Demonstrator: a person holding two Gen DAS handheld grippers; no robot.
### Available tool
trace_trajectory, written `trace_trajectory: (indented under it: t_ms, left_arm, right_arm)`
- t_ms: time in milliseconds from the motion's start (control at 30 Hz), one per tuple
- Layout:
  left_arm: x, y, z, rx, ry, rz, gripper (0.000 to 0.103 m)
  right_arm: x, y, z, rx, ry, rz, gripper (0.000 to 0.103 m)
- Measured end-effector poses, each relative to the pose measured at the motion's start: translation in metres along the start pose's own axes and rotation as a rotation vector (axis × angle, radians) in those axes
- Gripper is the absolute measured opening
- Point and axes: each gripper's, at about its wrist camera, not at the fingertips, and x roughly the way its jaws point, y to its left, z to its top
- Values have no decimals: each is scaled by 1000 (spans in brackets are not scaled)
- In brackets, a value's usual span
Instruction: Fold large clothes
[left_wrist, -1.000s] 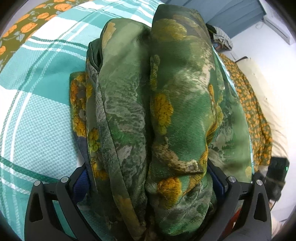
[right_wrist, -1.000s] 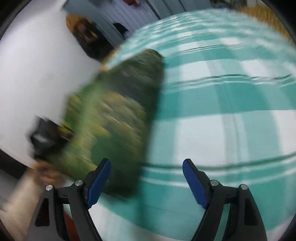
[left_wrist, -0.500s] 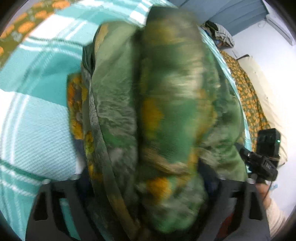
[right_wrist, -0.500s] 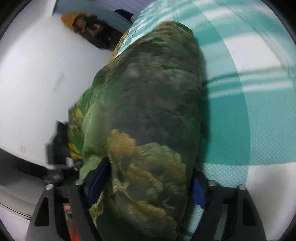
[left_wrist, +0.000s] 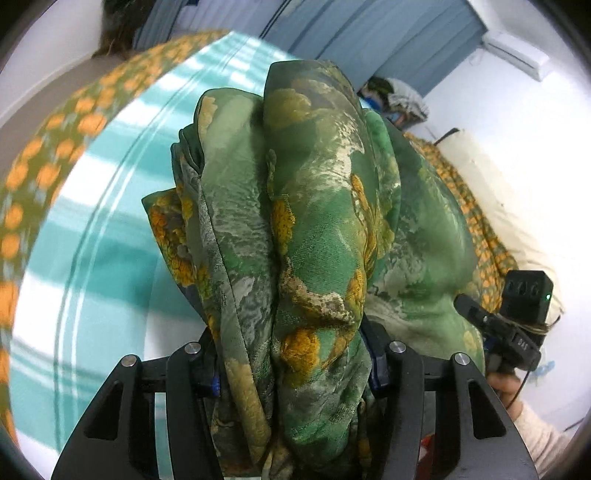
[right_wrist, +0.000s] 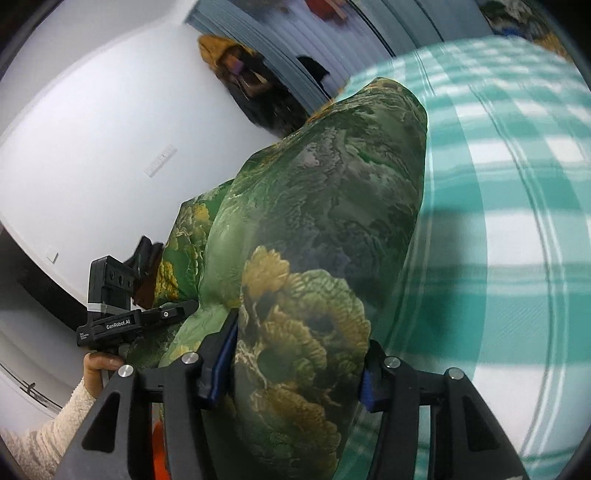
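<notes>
Right wrist: teal checked bedspread (right_wrist: 517, 229), white wall (right_wrist: 92, 122).

We count one bundled green garment with yellow-orange flower print (left_wrist: 317, 229), one bed cover in teal-and-white check (left_wrist: 110, 236) and one olive cloth patterned with orange flowers (left_wrist: 44, 155) along the bed's edge. We count two black two-finger claws, the left claw (left_wrist: 291, 369) and the right claw (right_wrist: 295, 373), each with two blue-padded fingers. We also see one pale cushion (left_wrist: 491, 192) and one white wall unit (left_wrist: 513, 48).
</notes>
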Motion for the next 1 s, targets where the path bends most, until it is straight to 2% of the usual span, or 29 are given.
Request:
trace_trajectory:
  t_ms: [200,300,400,567,600,633,667,733,800,867,967,1000]
  left_arm:
    - [-14,-11,21,24,-28,5,55]
    - [-5,-10,24,15,-18,20,55]
    - [16,6,23,1,14,38,55]
    - [77,32,-5,-32,119,72,58]
    - [90,38,-13,-52,140,88,64]
    - [96,42,-20,-67,142,95,72]
    - [98,47,-24,-80,124,83,76]
    - [92,53,-31,-106,89,34,87]
    - [82,54,-34,-117,81,24,93]
    - [60,49,-37,-100,64,39,93]
    - [21,35,-44,-41,-6,107,94]
    - [1,23,-52,6,-45,181,95]
  right_arm:
    - [13,-16,62,-41,-55,-10,53]
    - [32,-43,94,-26,-52,-4,53]
    - [54,-70,107,5,-34,-2,53]
    - [88,-127,103,93,23,-9,53]
    - [96,-140,95,123,47,-17,53]
    - [101,-148,90,141,63,-26,53]
    - [109,-161,80,170,85,-32,55]
    - [109,-174,69,213,63,10,60]
    - [105,-182,64,288,48,62,75]
    - [99,-182,63,322,55,54,81]
    - [75,-175,62,308,77,-34,89]
    - [67,-173,64,283,69,-71,96]
